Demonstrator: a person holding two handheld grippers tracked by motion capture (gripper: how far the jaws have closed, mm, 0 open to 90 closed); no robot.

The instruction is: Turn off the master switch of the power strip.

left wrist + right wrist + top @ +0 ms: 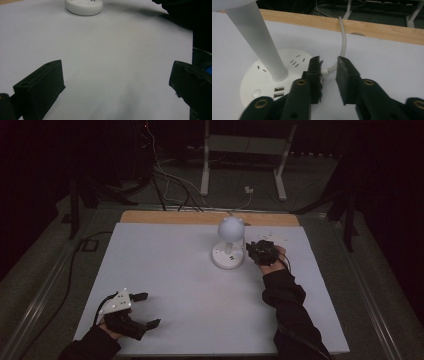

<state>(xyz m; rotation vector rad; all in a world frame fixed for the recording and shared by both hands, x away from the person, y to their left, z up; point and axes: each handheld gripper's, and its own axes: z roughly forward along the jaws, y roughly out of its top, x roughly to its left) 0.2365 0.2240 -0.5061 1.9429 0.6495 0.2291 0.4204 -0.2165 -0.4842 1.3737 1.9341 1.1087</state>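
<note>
A white desk lamp stands at the back middle of the table, with a round head (231,227) and a round base (227,256). The base (252,80) carries socket slots and two USB ports (278,91), and the stem (259,40) rises from it. The white cable (343,37) leaves the base toward the wooden edge. My right gripper (249,249) is at the base's right side. My right gripper (329,62) is open by a narrow gap, with the cable's root just beyond its tips. My left gripper (147,310) rests wide open near the front left, holding nothing.
A white sheet (200,295) covers the table, with a strip of wood (372,27) at its far edge. Cables and a metal frame (245,150) lie on the dark floor behind. In the left gripper view the lamp base (83,6) is far ahead and a dark sleeve (185,15) is at the upper right.
</note>
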